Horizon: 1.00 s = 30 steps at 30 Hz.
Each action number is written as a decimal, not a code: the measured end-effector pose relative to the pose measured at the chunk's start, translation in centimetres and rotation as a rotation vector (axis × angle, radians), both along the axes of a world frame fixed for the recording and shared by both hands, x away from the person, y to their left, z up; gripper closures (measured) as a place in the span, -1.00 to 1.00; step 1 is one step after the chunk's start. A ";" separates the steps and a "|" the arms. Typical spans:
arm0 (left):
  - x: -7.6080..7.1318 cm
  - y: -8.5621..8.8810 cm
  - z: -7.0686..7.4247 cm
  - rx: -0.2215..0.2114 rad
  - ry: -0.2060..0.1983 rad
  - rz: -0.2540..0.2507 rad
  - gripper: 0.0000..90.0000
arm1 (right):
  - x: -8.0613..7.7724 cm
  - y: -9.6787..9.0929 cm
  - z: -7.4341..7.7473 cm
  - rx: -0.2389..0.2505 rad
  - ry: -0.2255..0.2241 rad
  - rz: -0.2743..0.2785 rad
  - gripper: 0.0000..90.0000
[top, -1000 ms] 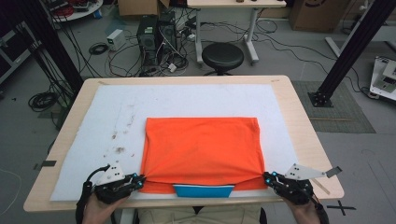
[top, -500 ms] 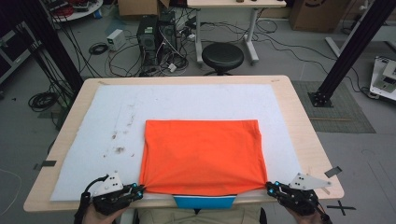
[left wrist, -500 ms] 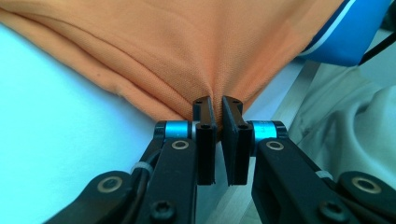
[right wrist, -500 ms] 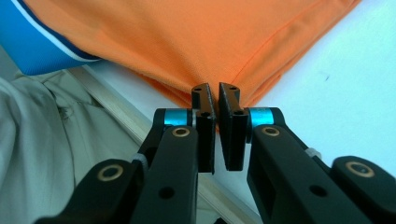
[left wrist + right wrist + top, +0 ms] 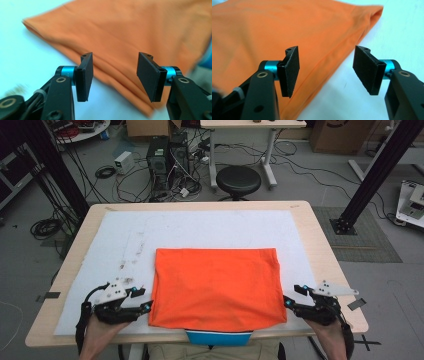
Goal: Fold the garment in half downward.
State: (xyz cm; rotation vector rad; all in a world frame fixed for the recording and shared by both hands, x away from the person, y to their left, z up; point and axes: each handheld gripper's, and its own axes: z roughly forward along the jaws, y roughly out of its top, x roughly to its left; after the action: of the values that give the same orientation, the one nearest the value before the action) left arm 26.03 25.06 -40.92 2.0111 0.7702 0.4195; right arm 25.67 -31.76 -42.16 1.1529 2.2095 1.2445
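High view: I see the table (image 5: 320, 245) with a white mat (image 5: 200, 227) over most of it. On the mat lies the folded orange cloth (image 5: 215, 287), flat, toward the near edge and about in the middle between the two sides. A blue part (image 5: 218, 338) comes out under its near edge and hangs past the table edge.

The left gripper (image 5: 142, 299) is just beside the near left corner of the cloth, and the right gripper (image 5: 292, 295) is just beside the near right corner.

In the left gripper view I see the jaws apart. They have just been opening, and no cloth is gripped; the folded edge (image 5: 100, 72) lies behind them on the mat. In the right gripper view it is the same: jaws apart, just opened, the cloth edge (image 5: 332, 67) behind them, not pinched.
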 end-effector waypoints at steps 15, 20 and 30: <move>9.4 -2.2 2.2 0.025 0.028 0.015 -0.06 | 9.3 2.4 0.8 -0.036 0.028 -0.030 -0.23; 12.6 -2.5 2.1 0.043 0.055 0.061 -0.06 | 12.3 2.9 1.8 -0.045 0.040 -0.064 -0.24; 18.1 -1.7 0.0 0.066 0.158 0.157 -0.06 | 16.8 3.4 1.2 -0.070 0.080 -0.103 -0.20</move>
State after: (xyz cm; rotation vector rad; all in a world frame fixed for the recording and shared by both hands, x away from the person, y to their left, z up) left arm 44.08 23.39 -40.93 2.0703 1.0290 0.3833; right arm 42.47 -28.34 -40.94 1.2922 2.2008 1.0890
